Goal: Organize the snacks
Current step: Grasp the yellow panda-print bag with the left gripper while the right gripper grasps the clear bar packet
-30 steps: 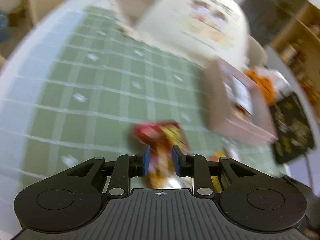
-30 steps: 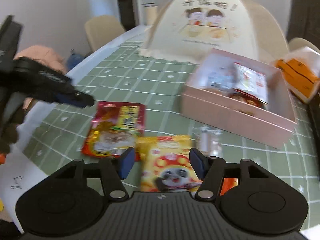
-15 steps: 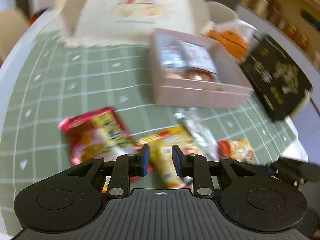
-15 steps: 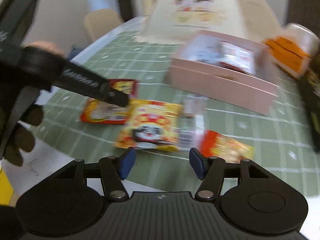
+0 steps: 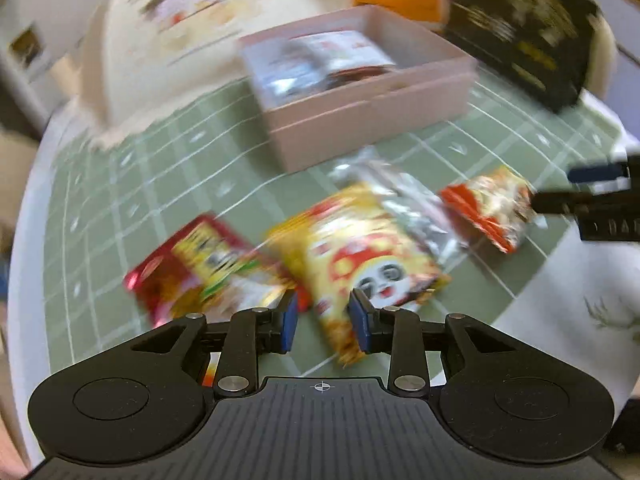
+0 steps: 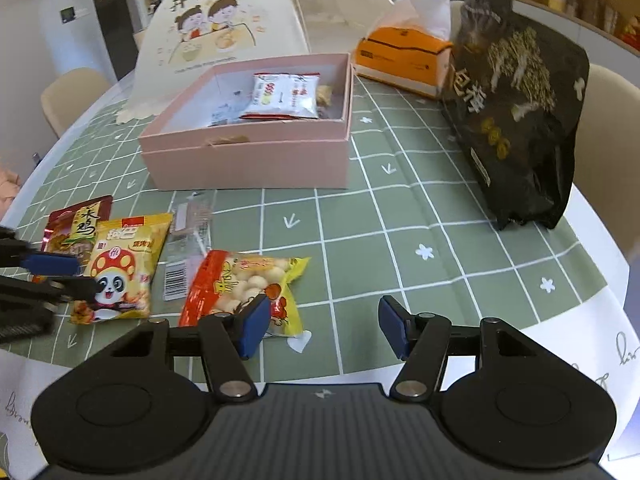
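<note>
Several snack packets lie on the green checked tablecloth: a yellow panda packet, a red packet, a clear silvery packet and a red-and-yellow ball-snack packet. A pink box behind them holds more packets. My left gripper is open just above the near end of the panda packet. My right gripper is open and empty, with its left finger over the ball-snack packet's corner.
A cream dome food cover stands behind the box. An orange tissue box and a tall black bag stand at the right. Chairs ring the table. White paper covers the near table edge.
Both grippers swung right. The left one came down over the panda packet with its jaws wider. The right one slid past the packets toward the bare cloth.
</note>
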Tool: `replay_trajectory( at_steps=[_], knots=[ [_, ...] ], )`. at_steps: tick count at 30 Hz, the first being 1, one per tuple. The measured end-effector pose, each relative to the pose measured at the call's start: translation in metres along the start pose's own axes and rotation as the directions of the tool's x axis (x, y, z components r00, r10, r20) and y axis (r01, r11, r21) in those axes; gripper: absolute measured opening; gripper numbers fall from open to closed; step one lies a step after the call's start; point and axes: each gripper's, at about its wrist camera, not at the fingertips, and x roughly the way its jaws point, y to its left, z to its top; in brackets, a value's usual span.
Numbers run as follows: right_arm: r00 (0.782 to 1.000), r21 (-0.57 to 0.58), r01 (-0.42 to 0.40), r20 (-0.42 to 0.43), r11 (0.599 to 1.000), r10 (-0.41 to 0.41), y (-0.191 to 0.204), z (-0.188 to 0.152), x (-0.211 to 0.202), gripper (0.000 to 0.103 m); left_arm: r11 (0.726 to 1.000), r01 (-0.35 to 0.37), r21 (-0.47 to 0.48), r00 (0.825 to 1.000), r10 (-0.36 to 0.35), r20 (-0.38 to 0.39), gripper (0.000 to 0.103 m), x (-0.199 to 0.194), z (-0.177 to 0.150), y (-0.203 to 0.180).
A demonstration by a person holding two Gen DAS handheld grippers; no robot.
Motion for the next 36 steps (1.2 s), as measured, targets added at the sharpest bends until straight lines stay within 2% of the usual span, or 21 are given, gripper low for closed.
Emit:
replay_trajectory(
  at_steps=[3,6,9,12,14,16,19,21,23,25,26,27,28,30,33,35,36],
  knots=[
    [1.000,0.013,-0.003,-0.001,1.000,0.003,-0.001,-0.004,0.001,0.060,0.988,0.030,-0.155,0.999,-0.029,0.013,0.034,-0.010,0.002,0.021],
    [1.000,0.023,0.007,-0.021,1.000,-0.007,-0.003,-0.006,0.007,0.060,0.966,0.081,-0.246,0.997,-0.076,0.033,0.034,-0.007,0.017,0.020],
    [0.999,0.028,0.027,-0.021,0.999,-0.027,-0.006,-0.010,0.009,0.061,0.972,0.080,-0.220,0.997,-0.073,0.039,0.034,0.007,0.032,0.000],
    [0.999,0.016,0.034,-0.012,0.999,-0.034,-0.006,-0.013,0.009,0.062,0.991,0.067,-0.120,0.998,-0.066,0.007,0.037,0.023,0.035,-0.025],
    [0.999,-0.009,0.048,0.002,0.999,-0.048,-0.002,-0.018,0.008,0.063,0.999,0.033,-0.030,0.999,-0.032,0.028,0.039,0.024,0.031,-0.034],
    [0.997,-0.043,0.072,0.017,0.997,-0.071,0.003,-0.023,0.007,0.065,1.000,0.001,0.012,0.999,-0.002,0.035,0.039,0.023,0.026,-0.032],
    [0.996,-0.025,0.077,0.042,0.997,-0.076,0.002,-0.030,0.005,0.073,0.999,-0.014,-0.033,0.999,0.015,0.030,0.039,0.020,0.024,-0.010],
    [0.996,-0.027,0.080,0.052,0.996,-0.078,0.003,-0.032,0.005,0.075,0.993,-0.010,-0.115,1.000,0.012,0.018,0.038,0.018,0.023,0.010],
    [0.996,-0.028,0.079,0.053,0.997,-0.077,0.003,-0.032,0.005,0.076,0.959,0.058,-0.278,0.998,-0.059,0.006,0.037,0.018,0.021,0.034],
    [0.996,-0.029,0.076,0.054,0.997,-0.075,0.003,-0.032,0.005,0.078,0.843,0.170,-0.511,0.982,-0.191,0.011,0.037,0.024,0.014,0.061],
    [0.996,-0.029,0.077,0.056,0.997,-0.075,0.004,-0.032,0.005,0.079,0.788,0.205,-0.580,0.971,-0.240,0.018,0.037,0.029,0.011,0.069],
    [0.995,-0.029,0.077,0.060,0.997,-0.075,0.004,-0.033,0.006,0.080,0.752,0.231,-0.617,0.961,-0.276,0.023,0.038,0.034,0.010,0.071],
    [0.995,-0.028,0.079,0.063,0.996,-0.077,0.005,-0.033,0.006,0.080,0.752,0.231,-0.618,0.960,-0.281,0.017,0.038,0.037,0.012,0.070],
    [0.995,-0.029,0.079,0.067,0.996,-0.077,0.005,-0.034,0.006,0.082,0.791,0.210,-0.575,0.965,-0.261,-0.006,0.039,0.042,0.022,0.061],
    [0.995,-0.033,0.074,0.070,0.997,-0.072,0.004,-0.035,0.006,0.084,0.849,0.210,-0.486,0.968,-0.249,-0.016,0.047,0.050,0.034,0.043],
    [0.995,-0.032,0.075,0.073,0.997,-0.072,0.006,-0.037,0.006,0.085,0.870,0.216,-0.444,0.967,-0.254,-0.026,0.058,0.055,0.041,0.034],
    [0.994,-0.030,0.074,0.076,0.997,-0.072,0.006,-0.038,0.006,0.087,0.881,0.220,-0.419,0.968,-0.251,-0.020,0.059,0.057,0.044,0.029]
  ],
)
